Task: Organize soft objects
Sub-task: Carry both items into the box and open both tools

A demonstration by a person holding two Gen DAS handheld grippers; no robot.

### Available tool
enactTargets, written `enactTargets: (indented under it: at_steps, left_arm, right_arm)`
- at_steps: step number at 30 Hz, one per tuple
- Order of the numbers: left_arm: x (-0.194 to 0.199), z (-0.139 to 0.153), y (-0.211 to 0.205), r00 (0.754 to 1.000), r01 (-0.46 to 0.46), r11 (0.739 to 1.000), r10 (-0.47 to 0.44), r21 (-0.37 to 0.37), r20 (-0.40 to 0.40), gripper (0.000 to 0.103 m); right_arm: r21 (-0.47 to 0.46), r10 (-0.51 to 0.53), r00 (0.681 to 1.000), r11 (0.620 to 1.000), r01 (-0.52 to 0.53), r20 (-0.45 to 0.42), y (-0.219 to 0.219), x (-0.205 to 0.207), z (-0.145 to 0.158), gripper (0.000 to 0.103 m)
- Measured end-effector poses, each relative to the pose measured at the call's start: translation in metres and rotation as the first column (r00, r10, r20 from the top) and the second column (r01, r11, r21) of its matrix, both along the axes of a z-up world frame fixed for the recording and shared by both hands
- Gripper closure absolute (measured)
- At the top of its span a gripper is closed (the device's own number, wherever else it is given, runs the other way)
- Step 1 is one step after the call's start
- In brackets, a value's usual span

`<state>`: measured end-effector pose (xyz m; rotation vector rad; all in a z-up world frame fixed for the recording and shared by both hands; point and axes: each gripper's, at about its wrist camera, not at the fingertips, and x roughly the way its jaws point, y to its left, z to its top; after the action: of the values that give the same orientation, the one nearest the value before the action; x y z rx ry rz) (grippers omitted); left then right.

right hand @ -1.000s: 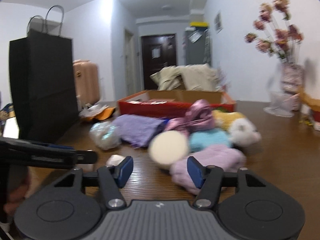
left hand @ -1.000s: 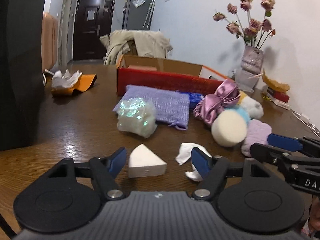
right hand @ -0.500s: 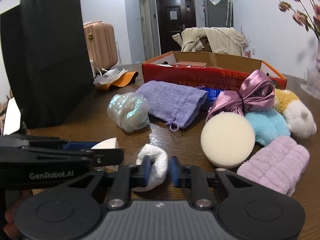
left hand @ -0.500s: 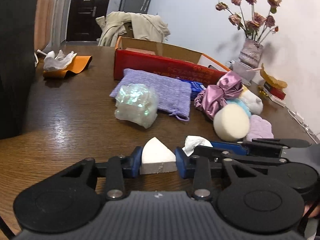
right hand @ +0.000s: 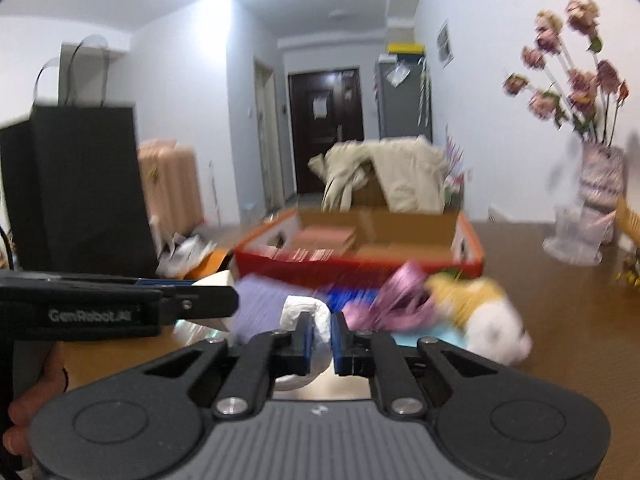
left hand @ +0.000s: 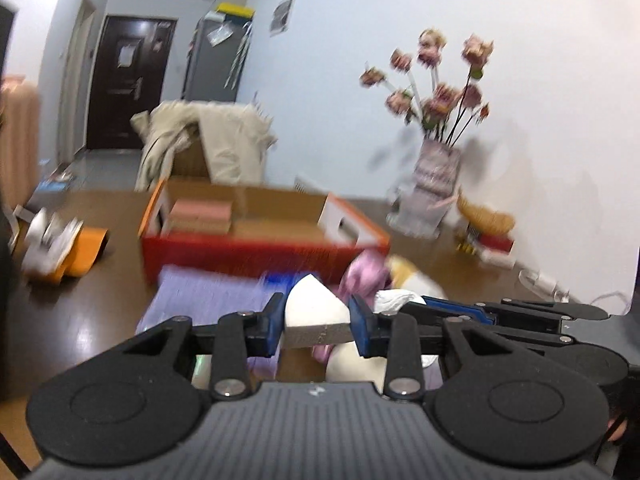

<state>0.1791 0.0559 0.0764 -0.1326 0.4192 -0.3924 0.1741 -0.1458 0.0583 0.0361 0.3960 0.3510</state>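
both tools lifted, gripping sponge wedge [left hand: 316, 314] and wad [right hand: 306, 314]; "genrobot.ai", seemingly.

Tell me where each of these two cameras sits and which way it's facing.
Left wrist: behind the left tool, facing the red box and vase; it grips a white wedge sponge, right tool alongside.
Right wrist: behind the right tool, facing the same box; it pinches a white scrunchie, left tool and a hand showing.
Shared: box, vase, door.
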Motion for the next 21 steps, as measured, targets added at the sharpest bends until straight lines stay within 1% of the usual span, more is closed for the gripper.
enactTargets:
  at_steps: [3,6,7,10,12,14,15,16,17,18,19,21]
  left_arm:
    - [0.034,0.025,-0.004,0.999,0.025,0.999,-0.024,-0.022,0.032,0.068]
    - [0.084,0.051,-0.005,0.998,0.035,0.999,-0.034,-0.015,0.051,0.068]
    - [0.106,0.059,-0.004,0.998,0.030,0.999,-0.030,-0.012,0.047,0.068]
    - [0.177,0.068,-0.002,0.999,0.030,0.999,-0.030,-0.020,-0.015,0.068]
    - [0.223,0.064,-0.003,0.998,0.022,1.000,-0.022,-0.005,-0.060,0.067]
    - [0.274,0.051,-0.009,0.995,-0.021,0.999,0.023,0.026,-0.099,0.067]
    - [0.292,0.043,-0.008,0.990,-0.036,0.999,0.040,0.027,-0.133,0.067]
    - [0.318,0.032,-0.007,0.980,-0.049,0.999,0.049,0.009,-0.192,0.067]
    - [0.339,0.020,-0.007,0.969,-0.065,0.998,0.059,-0.015,-0.240,0.067]
    - [0.351,0.011,-0.007,0.962,-0.078,0.997,0.068,-0.028,-0.263,0.067]
    - [0.364,0.000,-0.012,0.958,-0.077,0.997,0.066,-0.027,-0.278,0.067]
    - [0.377,-0.017,-0.022,0.952,-0.069,0.998,0.070,0.012,-0.298,0.064]
  right_arm:
    - [0.017,-0.015,1.000,1.000,0.014,0.026,-0.021,0.030,0.023,0.093]
    - [0.046,-0.003,1.000,0.999,0.002,0.029,-0.039,0.077,0.047,0.093]
    - [0.057,0.004,1.000,0.998,-0.005,0.018,-0.044,0.098,0.056,0.093]
    - [0.077,0.018,1.000,0.997,-0.018,0.009,-0.053,0.161,0.071,0.093]
    - [0.067,0.005,1.000,0.998,-0.003,-0.025,-0.055,0.213,0.074,0.093]
    - [0.060,-0.001,0.995,0.998,0.007,-0.101,-0.054,0.266,0.067,0.093]
    - [0.045,-0.015,0.989,0.999,0.022,-0.144,-0.054,0.294,0.059,0.093]
    - [0.026,-0.049,0.981,0.998,0.055,-0.186,-0.053,0.318,0.048,0.093]
    - [-0.024,-0.081,0.974,0.997,0.078,-0.211,-0.049,0.339,0.038,0.093]
    - [-0.082,-0.099,0.972,0.993,0.083,-0.214,-0.044,0.358,0.027,0.093]
    - [-0.125,-0.112,0.969,0.988,0.086,-0.219,-0.039,0.376,0.015,0.093]
    - [-0.172,-0.143,0.955,0.980,0.100,-0.259,-0.035,0.403,-0.006,0.092]
